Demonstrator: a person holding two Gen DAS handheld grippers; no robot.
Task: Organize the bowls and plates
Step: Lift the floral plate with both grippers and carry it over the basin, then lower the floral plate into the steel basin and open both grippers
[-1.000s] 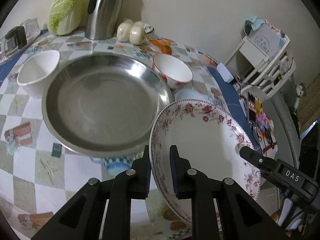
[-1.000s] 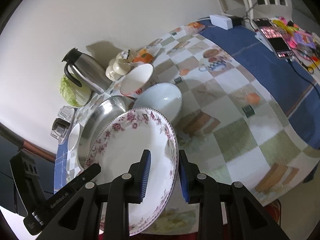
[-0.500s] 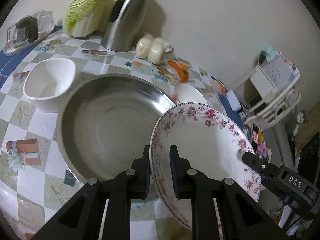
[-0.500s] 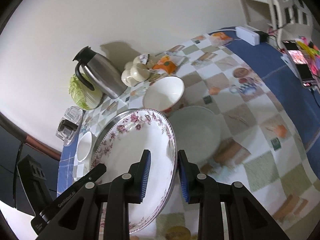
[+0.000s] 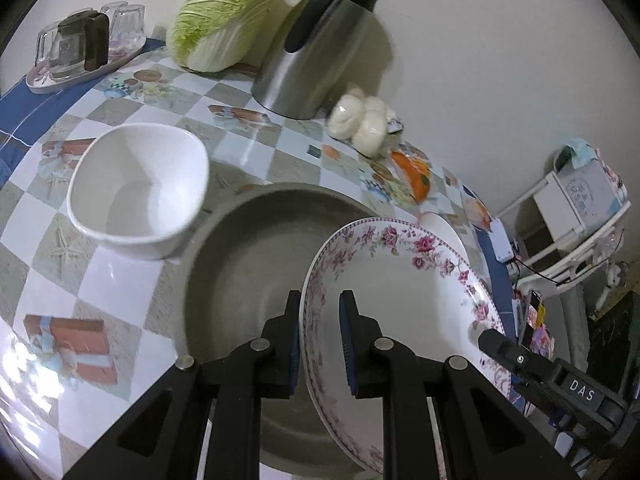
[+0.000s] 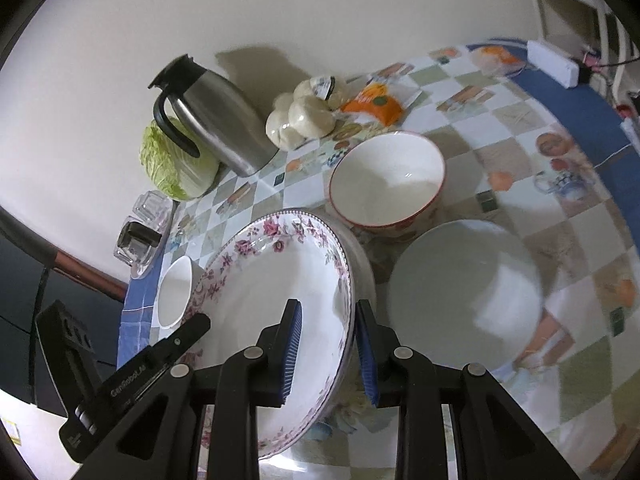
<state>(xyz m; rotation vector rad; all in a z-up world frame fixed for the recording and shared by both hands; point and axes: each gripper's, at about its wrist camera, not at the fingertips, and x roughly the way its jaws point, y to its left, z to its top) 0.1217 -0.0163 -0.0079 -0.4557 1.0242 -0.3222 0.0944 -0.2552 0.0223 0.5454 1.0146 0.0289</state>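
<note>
1. The floral plate (image 5: pixel 400 300), carried by both grippers, has travelled from beside the steel basin (image 5: pixel 248 264) to over it.
2. The red-rimmed bowl (image 6: pixel 386 180), visible in the left wrist view before, is now hidden behind the plate there.
3. The kettle (image 5: pixel 320 48) and cabbage (image 5: pixel 224 12) loom nearer.

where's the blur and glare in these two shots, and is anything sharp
Left wrist view: the steel basin and white square bowl are smeared, with glare on the tablecloth at lower left; the floral plate stays sharp. Right wrist view: the plain white plate is blurred, fisheye bending the table edge.
</note>
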